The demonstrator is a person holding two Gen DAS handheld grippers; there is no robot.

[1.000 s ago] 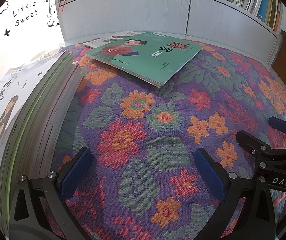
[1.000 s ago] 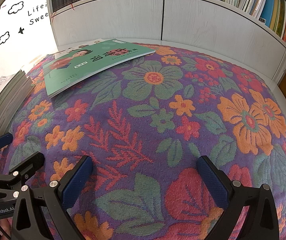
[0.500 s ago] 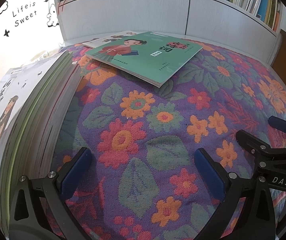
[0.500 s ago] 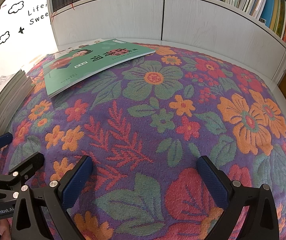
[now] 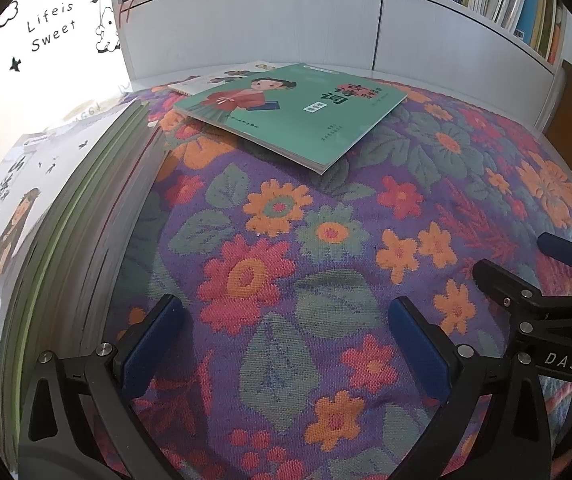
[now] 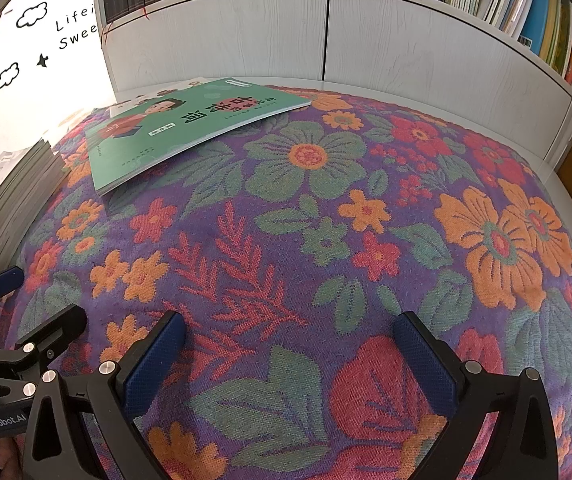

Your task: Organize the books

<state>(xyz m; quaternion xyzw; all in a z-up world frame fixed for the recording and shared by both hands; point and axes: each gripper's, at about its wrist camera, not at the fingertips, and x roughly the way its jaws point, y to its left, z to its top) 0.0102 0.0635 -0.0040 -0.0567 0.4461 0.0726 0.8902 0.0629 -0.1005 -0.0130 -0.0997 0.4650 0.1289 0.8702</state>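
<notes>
- A green book (image 5: 294,114), its cover bearing a cartoon child, is being seen flat on the cloth (image 5: 326,280).
- Left gripper (image 5: 286,344) and right gripper (image 6: 290,360) are being held wide, empty.

Tablecloth (image 5: 326,240): purple ground, woven orange and red flowers, green leaves. Book (image 5: 298,112), 12 o'clock: green cover, figure in red, red title characters. Book stack (image 5: 66,220), 9 o'clock: white top cover, grey page edges with green and red lines. Left tongs (image 5: 286,336) and right tongs (image 6: 290,352): black frames, blue pads. Cabinet doors (image 6: 406,52): whitish woodgrain.
</notes>
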